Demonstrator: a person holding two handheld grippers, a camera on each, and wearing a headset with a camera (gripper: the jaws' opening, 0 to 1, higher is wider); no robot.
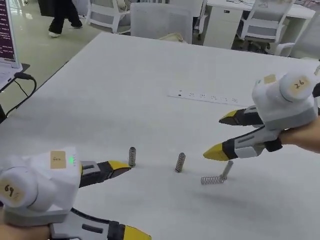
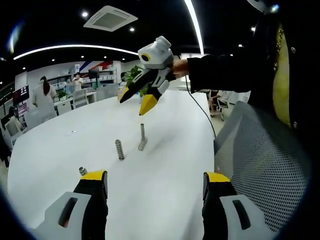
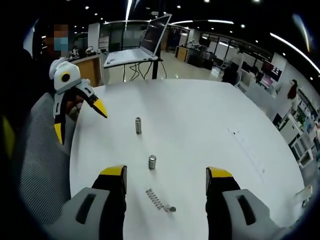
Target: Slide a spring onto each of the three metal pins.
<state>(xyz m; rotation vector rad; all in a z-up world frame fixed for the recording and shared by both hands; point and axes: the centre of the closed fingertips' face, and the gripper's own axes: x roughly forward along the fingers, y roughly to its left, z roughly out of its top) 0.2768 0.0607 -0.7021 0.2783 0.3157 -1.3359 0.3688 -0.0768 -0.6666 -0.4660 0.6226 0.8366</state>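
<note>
left gripper (image 1: 139, 200) wide open, empty. left pin (image 1: 132, 156) and middle pin (image 1: 180, 162) already carry springs. last spring (image 1: 212, 180) lies flat by the bare right pin (image 1: 227, 169) (final step). right gripper (image 1: 212, 138) wide, empty, just above. next: pinch spring, lift, thread over pin tip.

A long white power strip (image 1: 207, 97) lies on the broad white surface (image 1: 115, 95); white office chairs (image 1: 260, 22) stand beyond it

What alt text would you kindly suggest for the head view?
On a white table, the left pin and middle pin carry springs; a loose spring lies beside the bare pin. The open right gripper hovers near it.
</note>
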